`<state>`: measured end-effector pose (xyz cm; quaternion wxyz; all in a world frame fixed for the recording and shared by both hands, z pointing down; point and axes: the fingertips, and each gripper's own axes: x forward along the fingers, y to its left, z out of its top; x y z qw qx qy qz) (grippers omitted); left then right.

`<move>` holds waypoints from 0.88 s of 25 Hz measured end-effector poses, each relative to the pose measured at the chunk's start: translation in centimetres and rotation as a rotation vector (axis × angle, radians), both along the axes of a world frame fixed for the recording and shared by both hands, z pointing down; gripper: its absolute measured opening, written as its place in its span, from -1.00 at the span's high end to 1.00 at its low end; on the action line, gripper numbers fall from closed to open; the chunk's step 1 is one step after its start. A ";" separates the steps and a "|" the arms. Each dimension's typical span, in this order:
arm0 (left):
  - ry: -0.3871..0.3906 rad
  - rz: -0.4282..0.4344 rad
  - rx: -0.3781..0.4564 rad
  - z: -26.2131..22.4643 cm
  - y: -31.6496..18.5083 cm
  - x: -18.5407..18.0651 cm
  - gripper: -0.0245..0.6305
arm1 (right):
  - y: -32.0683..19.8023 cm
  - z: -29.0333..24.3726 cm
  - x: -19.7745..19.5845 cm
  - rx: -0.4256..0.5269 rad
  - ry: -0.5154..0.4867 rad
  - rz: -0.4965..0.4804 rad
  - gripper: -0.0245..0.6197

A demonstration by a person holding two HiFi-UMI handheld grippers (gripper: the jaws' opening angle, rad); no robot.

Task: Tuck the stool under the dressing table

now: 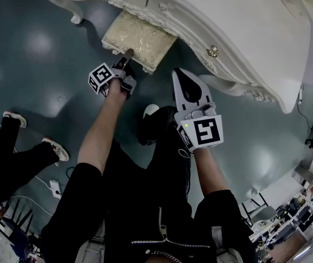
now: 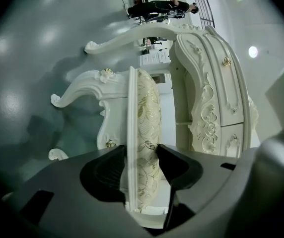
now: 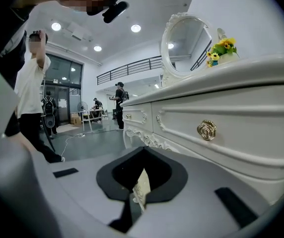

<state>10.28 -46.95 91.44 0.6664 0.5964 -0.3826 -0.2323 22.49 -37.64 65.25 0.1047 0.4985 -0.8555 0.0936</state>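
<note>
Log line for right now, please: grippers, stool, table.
left gripper: shut on stool seat edge | right gripper: shut, empty, off stool | stool: partly under table, near end out | tuck: not finished

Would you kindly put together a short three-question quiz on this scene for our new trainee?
1. True or false: the cream brocade-cushioned white stool sits fully under the white carved dressing table.
2. Which gripper clamps the stool's seat: A the left, B the right, C neither?
3. Fill in: the round drawer knob on the dressing table is ____-coloured.
Key: 1 false, as much of the seat sticks out; 2 A, the left gripper has the seat edge between its jaws; 3 gold.
</note>
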 end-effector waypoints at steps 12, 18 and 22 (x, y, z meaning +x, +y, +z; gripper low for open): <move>0.038 -0.036 0.067 -0.3 -7.2 4.0 0.30 | -0.1 -0.2 1.5 0.087 0.005 -0.006 0.91; 0.057 -0.061 0.088 -0.2 -10.1 5.0 0.30 | 0.9 0.4 2.8 0.104 0.026 -0.007 0.91; 0.061 -0.064 0.104 0.2 -11.9 6.4 0.31 | 1.1 1.4 3.9 0.099 0.022 0.012 0.91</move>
